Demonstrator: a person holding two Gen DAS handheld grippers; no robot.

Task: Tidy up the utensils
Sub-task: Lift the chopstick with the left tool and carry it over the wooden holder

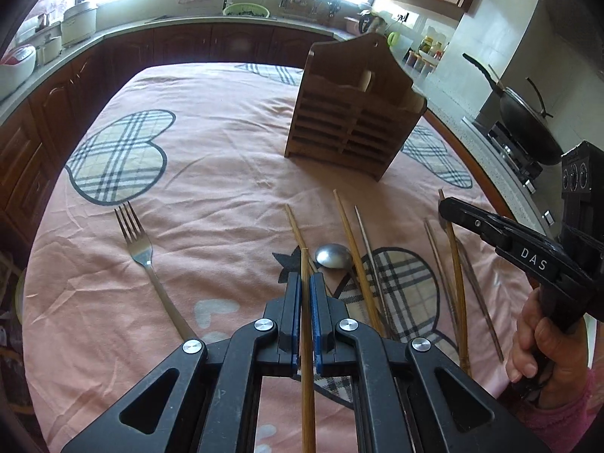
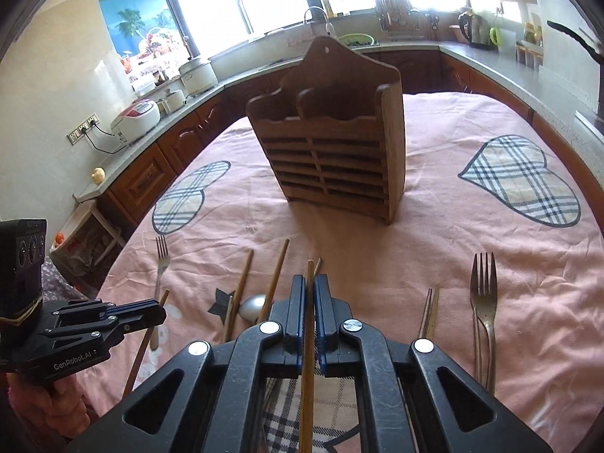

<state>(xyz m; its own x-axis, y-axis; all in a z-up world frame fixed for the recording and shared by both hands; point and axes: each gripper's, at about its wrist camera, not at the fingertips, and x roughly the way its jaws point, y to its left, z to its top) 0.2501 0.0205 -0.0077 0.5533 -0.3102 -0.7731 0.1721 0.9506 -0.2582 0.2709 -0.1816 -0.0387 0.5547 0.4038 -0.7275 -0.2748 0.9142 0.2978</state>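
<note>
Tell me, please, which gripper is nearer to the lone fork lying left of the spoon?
Left. The left gripper, shut on a chopstick, hovers just right of that fork. The right gripper, also shut on a chopstick, sits further right, beyond the spoon.

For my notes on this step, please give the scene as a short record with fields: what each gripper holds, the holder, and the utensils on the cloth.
left gripper: shut on one chopstick
right gripper: shut on another chopstick
wooden holder: upright on the pink cloth
on the cloth: loose chopsticks, spoon, left fork, forks on the right
</note>
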